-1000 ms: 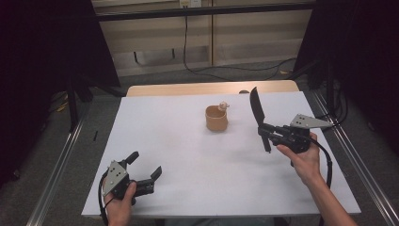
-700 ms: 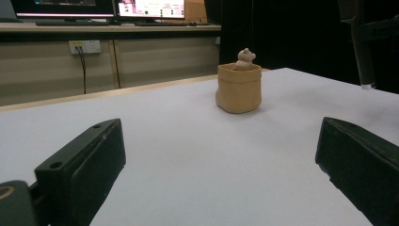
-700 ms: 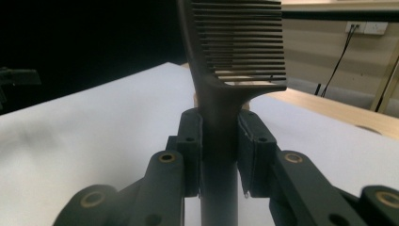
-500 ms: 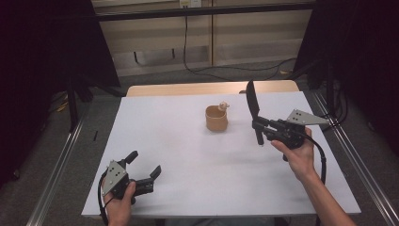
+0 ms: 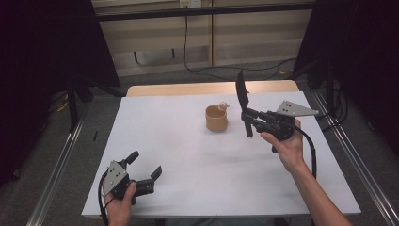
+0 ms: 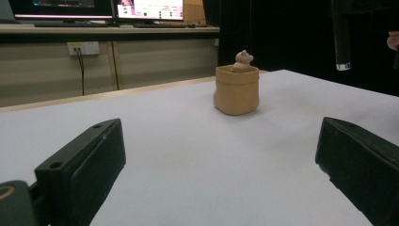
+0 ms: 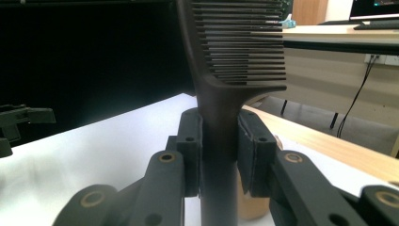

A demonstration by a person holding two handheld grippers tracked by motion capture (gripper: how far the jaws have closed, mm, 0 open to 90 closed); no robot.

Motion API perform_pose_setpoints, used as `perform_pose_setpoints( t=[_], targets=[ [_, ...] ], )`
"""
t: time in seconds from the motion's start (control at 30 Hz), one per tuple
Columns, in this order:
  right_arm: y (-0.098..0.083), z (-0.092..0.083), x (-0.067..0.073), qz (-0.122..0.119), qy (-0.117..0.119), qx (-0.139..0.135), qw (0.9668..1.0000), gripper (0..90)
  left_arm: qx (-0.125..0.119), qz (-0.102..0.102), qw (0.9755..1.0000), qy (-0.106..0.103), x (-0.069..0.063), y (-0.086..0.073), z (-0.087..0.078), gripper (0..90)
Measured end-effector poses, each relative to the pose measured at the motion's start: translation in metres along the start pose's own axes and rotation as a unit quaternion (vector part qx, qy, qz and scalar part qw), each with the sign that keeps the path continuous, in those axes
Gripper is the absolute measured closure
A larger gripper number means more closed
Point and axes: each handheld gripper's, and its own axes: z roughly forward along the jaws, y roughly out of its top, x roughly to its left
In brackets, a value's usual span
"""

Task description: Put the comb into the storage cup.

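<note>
A black comb (image 5: 243, 100) (image 7: 235, 56) stands upright, teeth at the top, with my right gripper (image 5: 249, 116) (image 7: 219, 150) shut on its handle. It hangs above the white table (image 5: 188, 155), just right of a small tan pot (image 5: 216, 118) (image 6: 236, 89) that has a little bear figure (image 5: 224, 106) (image 6: 243, 60) on its rim. The comb's handle end (image 6: 342, 35) hangs in the air at the top right of the left gripper view. My left gripper (image 5: 145, 165) (image 6: 216, 165) rests at the table's near left corner, open, with nothing between its jaws.
A wooden strip (image 5: 211, 88) runs along the table's far edge. Metal rails (image 5: 61, 160) flank both sides. Cables (image 5: 197, 56) lie on the floor behind, and monitors (image 6: 141, 9) stand on a desk in the background.
My right hand has carried the comb left and a little up, closer to the pot. The left gripper has stayed put.
</note>
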Motion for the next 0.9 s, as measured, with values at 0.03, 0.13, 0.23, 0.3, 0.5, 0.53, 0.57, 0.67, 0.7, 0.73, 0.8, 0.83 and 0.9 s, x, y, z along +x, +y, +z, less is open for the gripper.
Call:
perform_pose_setpoints(
  t=[0.03, 0.13, 0.23, 0.3, 0.5, 0.53, 0.57, 0.67, 0.7, 0.73, 0.8, 0.83, 0.9],
  targets=[
    [0.002, 0.002, 0.0, -0.002, 0.002, -0.002, 1.0, 72.6, 0.0, 0.0, 1.0, 0.001, 0.0, 0.0, 0.0, 2.2],
    [0.008, 0.006, -0.001, -0.001, 0.003, -0.003, 1.0, 72.6, 0.001, 0.003, 1.0, -0.002, -0.001, 0.0, 0.001, 2.2],
    [0.01, 0.012, -0.003, 0.002, 0.002, -0.007, 1.0, 72.6, 0.0, 0.002, 1.0, 0.0, -0.001, 0.0, 0.001, 2.2],
    [0.011, 0.015, -0.004, 0.006, 0.001, -0.011, 0.9999, 72.6, 0.001, 0.003, 1.0, 0.0, -0.001, 0.0, 0.0, 2.2],
    [0.011, 0.027, -0.004, 0.016, 0.005, -0.019, 0.9997, 72.6, 0.003, 0.002, 1.0, -0.003, -0.001, 0.0, 0.0, 2.2],
    [0.01, 0.028, -0.004, 0.016, 0.004, -0.019, 0.9997, 72.6, 0.001, 0.0, 1.0, -0.002, -0.001, 0.0, 0.001, 2.2],
    [0.009, 0.03, -0.005, 0.018, 0.005, -0.02, 0.9996, 72.6, 0.002, 0.003, 1.0, -0.002, -0.001, 0.0, 0.0, 2.2],
    [0.007, 0.035, -0.007, 0.023, 0.002, -0.019, 0.9996, 72.6, 0.002, 0.001, 1.0, -0.001, -0.001, 0.0, 0.0, 2.2],
    [0.006, 0.037, -0.007, 0.023, 0.0, -0.017, 0.9996, 72.6, 0.002, 0.001, 1.0, -0.002, -0.001, 0.0, 0.0, 2.2],
    [0.005, 0.038, -0.008, 0.024, 0.0, -0.018, 0.9995, 72.6, 0.002, -0.001, 1.0, -0.002, -0.001, -0.001, 0.001, 2.2],
    [0.004, 0.04, -0.009, 0.025, -0.001, -0.018, 0.9995, 72.6, 0.003, 0.003, 1.0, -0.002, -0.001, 0.0, 0.0, 2.2],
    [0.005, 0.042, -0.009, 0.025, -0.001, -0.018, 0.9995, 72.6, 0.003, 0.003, 1.0, -0.001, -0.001, 0.0, 0.0, 2.2],
    [0.007, 0.045, -0.01, 0.025, -0.002, -0.017, 0.9995, 72.6, 0.001, -0.001, 1.0, -0.001, -0.001, -0.001, 0.001, 2.2]
  ],
)
